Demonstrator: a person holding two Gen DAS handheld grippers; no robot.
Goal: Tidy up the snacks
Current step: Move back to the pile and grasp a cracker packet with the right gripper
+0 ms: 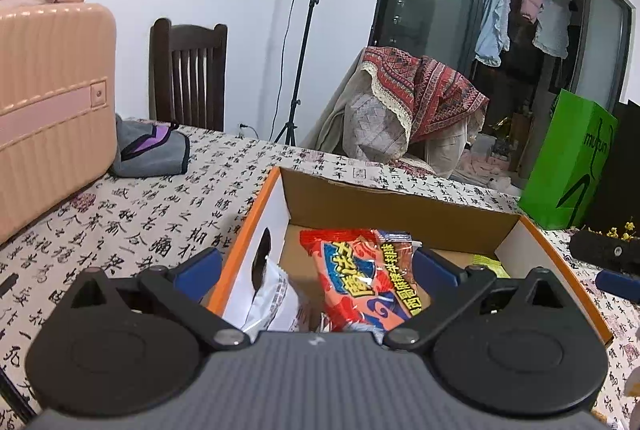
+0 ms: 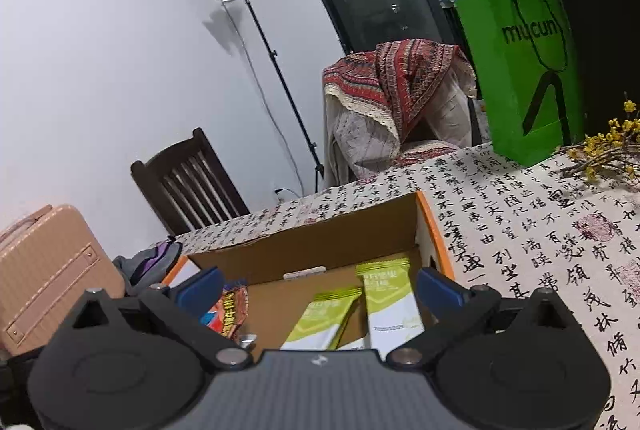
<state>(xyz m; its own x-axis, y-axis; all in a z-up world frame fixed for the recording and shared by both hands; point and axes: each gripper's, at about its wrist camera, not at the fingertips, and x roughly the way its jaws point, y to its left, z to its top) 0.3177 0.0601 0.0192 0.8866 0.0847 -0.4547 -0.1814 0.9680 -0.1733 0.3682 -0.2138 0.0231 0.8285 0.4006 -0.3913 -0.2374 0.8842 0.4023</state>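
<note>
Item, as I read it remotely: cardboard box (image 1: 400, 205) on the table (image 1: 140, 213), lower centre of both views, holding one glossy red snack packet (image 1: 360, 278) and two green-and-white sachets (image 2: 390, 302), probably light, crinkly, slippery, best pinched at sealed edges; left claw (image 1: 316, 276) and right claw (image 2: 320, 290) wide open, empty.

Home, dining chair (image 1: 188, 69), hanging laundry (image 1: 520, 17)

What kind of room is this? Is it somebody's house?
Most likely a home's dining area: a wooden dining chair at a table with a calligraphy tablecloth, laundry hanging behind the glass door, and a pink suitcase on the table.
</note>
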